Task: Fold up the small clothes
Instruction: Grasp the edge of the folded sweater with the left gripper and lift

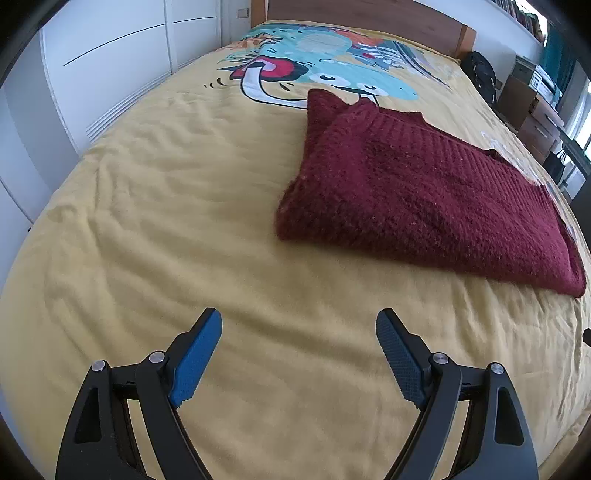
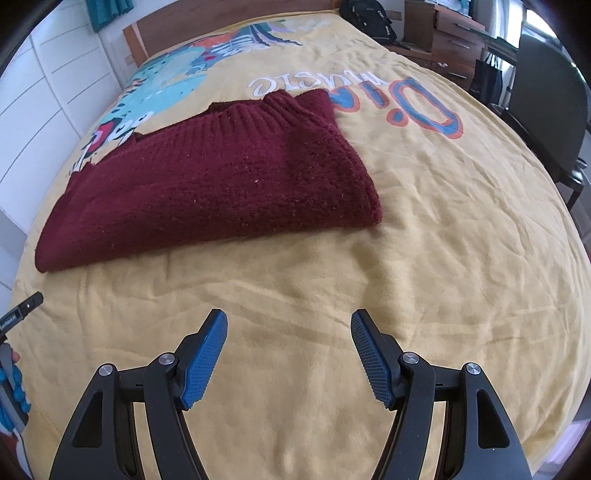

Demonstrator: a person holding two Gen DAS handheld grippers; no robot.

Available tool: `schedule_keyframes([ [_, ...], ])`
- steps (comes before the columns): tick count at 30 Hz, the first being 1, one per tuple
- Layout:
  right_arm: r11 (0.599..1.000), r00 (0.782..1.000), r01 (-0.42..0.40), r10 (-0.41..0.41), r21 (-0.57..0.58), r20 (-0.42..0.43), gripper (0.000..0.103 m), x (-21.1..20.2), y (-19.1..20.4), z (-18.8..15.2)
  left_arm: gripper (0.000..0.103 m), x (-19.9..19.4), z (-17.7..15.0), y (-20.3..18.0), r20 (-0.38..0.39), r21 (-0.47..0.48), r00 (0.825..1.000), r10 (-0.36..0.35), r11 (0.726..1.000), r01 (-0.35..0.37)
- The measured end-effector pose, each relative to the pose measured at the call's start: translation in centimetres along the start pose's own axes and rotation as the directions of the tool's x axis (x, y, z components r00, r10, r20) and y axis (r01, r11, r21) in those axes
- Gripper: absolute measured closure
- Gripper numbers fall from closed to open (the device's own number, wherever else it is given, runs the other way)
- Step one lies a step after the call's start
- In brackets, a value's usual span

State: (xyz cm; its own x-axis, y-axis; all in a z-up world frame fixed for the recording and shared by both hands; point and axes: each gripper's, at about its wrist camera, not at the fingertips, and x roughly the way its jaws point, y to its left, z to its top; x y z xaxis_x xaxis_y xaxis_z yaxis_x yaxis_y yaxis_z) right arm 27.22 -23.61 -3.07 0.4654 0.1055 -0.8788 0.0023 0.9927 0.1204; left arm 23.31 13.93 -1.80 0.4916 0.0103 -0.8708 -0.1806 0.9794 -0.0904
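One folded sweater (image 1: 424, 195), bedspread (image 1: 184, 221) beneath.

Both grippers hang apart and empty, jaws spread wide.

The left gripper (image 1: 299, 325) points forward with its blue-padded fingers (image 1: 195, 360) splayed, gripping nothing. The right gripper (image 2: 289, 325) matches it, its textured pads (image 2: 203, 360) angled outward, nothing between them.

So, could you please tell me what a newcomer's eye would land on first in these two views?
Most striking is the folded burgundy knit sweater, lying on the yellow bedspread ahead of both grippers. Next comes the bright cartoon print on the bedspread beyond the sweater, towards the wooden headboard. The left gripper and right gripper hover with fingers apart, holding nothing.
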Motion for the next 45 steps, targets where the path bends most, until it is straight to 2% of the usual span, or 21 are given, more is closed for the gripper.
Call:
schedule_keyframes([
  [6, 1.000, 1.000, -0.001, 0.001, 0.002, -0.003, 0.032, 0.5, -0.4, 0.2, 0.021, 1.2, 0.6, -0.6, -0.008, 0.003, 1.000, -0.023, 1.000, 0.023],
  [8, 1.000, 1.000, 0.004, -0.004, -0.001, -0.003, 0.032, 0.5, -0.6, 0.2, 0.021, 1.6, 0.9, -0.5, -0.009, -0.027, 0.997, -0.072, 0.997, 0.072],
  [10, 1.000, 1.000, 0.009, -0.009, -0.004, -0.002, 0.032, 0.6, -0.8, 0.2, 0.014, 2.3, 1.2, 0.1, -0.019, -0.092, 0.989, -0.146, 0.985, 0.144],
  [12, 1.000, 1.000, 0.011, -0.011, -0.003, 0.000, 0.032, 0.6, -1.0, 0.2, 0.014, 3.1, 1.5, 0.7, -0.025, -0.144, 0.980, -0.199, 0.970, 0.194],
  [16, 1.000, 1.000, 0.014, -0.014, 0.002, 0.009, 0.032, 0.5, -1.7, 0.3, 0.014, 4.0, 2.9, 1.5, -0.019, -0.194, 0.965, -0.263, 0.947, 0.254],
  [21, 1.000, 1.000, 0.021, -0.021, 0.008, 0.011, 0.032, 0.5, -2.6, 0.1, 0.014, 5.2, 5.6, 2.3, 0.000, -0.267, 0.931, -0.364, 0.898, 0.351],
  [26, 0.999, 1.000, 0.021, -0.021, 0.025, 0.006, 0.032, 0.7, -3.4, -0.3, 0.014, 6.7, 7.8, 2.7, 0.034, -0.352, 0.881, -0.472, 0.820, 0.452],
  [28, 0.999, 1.000, 0.021, -0.021, 0.026, 0.005, 0.032, 0.7, -3.8, -0.5, 0.014, 7.5, 8.7, 2.8, 0.052, -0.387, 0.872, -0.487, 0.795, 0.467],
  [30, 0.999, 1.000, 0.022, -0.022, 0.028, 0.005, 0.032, 0.7, -4.0, -0.5, 0.015, 8.0, 9.6, 2.9, 0.059, -0.404, 0.871, -0.487, 0.786, 0.467],
  [35, 0.999, 1.000, 0.024, -0.024, 0.040, 0.014, 0.032, 0.5, -5.0, -0.6, 0.016, 8.7, 11.7, 3.2, 0.056, -0.434, 0.882, -0.467, 0.784, 0.443],
  [38, 0.998, 1.000, 0.025, -0.026, 0.049, 0.016, 0.032, 0.5, -5.6, -0.7, 0.033, 9.1, 12.2, 3.1, 0.046, -0.446, 0.894, -0.446, 0.791, 0.418],
  [39, 0.998, 1.000, 0.025, -0.026, 0.053, 0.016, 0.032, 0.5, -5.7, -0.7, 0.042, 9.1, 12.3, 3.3, 0.036, -0.447, 0.898, -0.438, 0.797, 0.407],
  [43, 0.998, 1.000, 0.015, -0.016, 0.069, 0.020, 0.032, 0.8, -6.2, -0.7, 0.070, 8.8, 12.0, 3.8, 0.016, -0.442, 0.898, -0.439, 0.803, 0.400],
  [45, 0.997, 1.000, 0.005, -0.007, 0.077, 0.024, 0.032, 0.8, -6.3, -0.7, 0.077, 8.2, 12.1, 3.5, 0.013, -0.424, 0.904, -0.428, 0.816, 0.393],
])
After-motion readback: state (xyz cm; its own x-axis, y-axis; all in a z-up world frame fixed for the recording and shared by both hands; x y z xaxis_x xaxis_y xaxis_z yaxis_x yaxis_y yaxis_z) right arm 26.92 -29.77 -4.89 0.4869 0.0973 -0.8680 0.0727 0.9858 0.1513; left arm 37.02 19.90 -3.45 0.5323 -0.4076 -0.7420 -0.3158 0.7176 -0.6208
